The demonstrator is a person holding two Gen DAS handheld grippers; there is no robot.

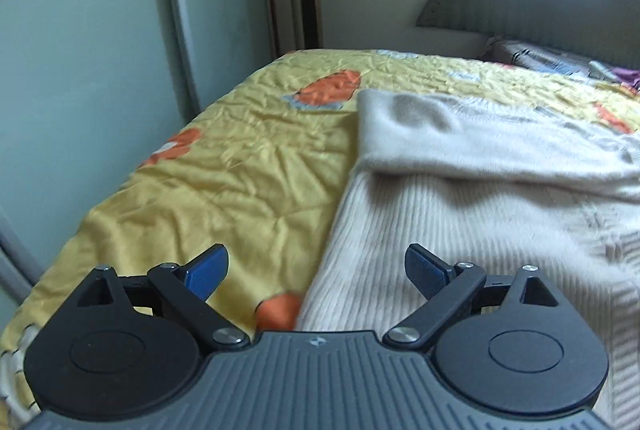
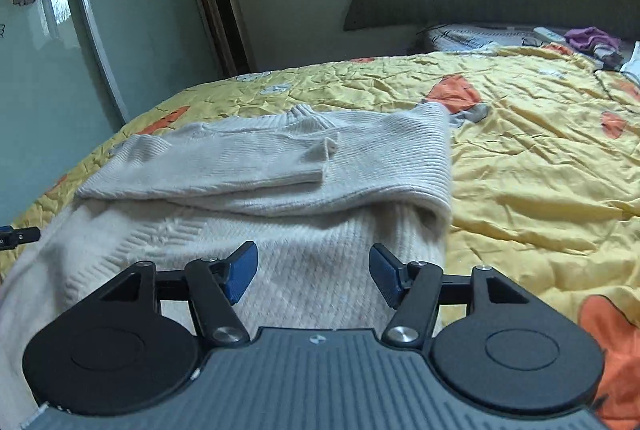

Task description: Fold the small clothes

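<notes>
The cream sweater point(image 2: 256, 173) lay on the yellow bed cover point(image 2: 540, 157), its top part already folded down over the bottom. Both the left gripper point(image 1: 316, 272) and the right gripper point(image 2: 312, 272) were open and held nothing. I think each should pinch a bottom corner and lift together. I saw no boxes or baskets.

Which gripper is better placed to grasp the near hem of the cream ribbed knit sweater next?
Probably the right gripper: its open jaws sit over the cream ribbed knit sweater. The left gripper, also open, straddles the sweater's edge over the yellow quilted bedspread.
</notes>
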